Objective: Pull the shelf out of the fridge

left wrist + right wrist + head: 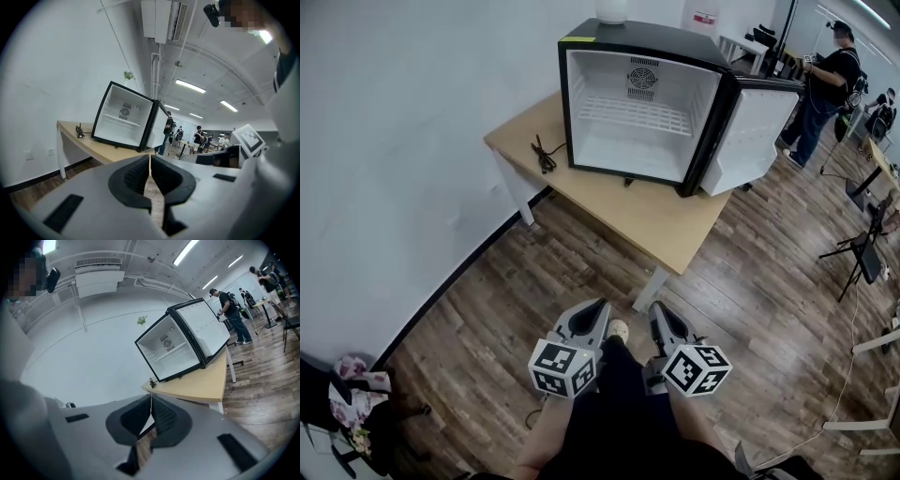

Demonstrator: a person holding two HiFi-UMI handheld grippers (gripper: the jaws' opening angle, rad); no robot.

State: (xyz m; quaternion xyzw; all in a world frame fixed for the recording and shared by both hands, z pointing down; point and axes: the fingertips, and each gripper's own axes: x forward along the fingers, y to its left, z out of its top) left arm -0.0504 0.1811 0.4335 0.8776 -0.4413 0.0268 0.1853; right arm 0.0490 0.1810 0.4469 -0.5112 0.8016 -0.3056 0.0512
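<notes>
At the left edge of the wooden table point(661, 223) lay a black cable point(544, 155), and just right of it stood the small fridge point(647, 37). Its door point(759, 127) was swung wide open to the right. The white wire shelf point(623, 114) sat level across the middle of the white inside, fully seated and untouched. Farther right, well beyond the table, a person point(825, 84) stood in the room. Low in the head view, the left gripper point(600, 307) had its jaws pressed together on nothing. Beside it, the right gripper point(657, 309) was likewise closed and empty. Both pointed toward the fridge, but a stretch of floor and table lay between them and it. By that showing the task had barely begun. The open door was the only step in place. The approach, the opening of the jaws, the grip on the shelf's front edge and the pull outward were all left to do.
</notes>
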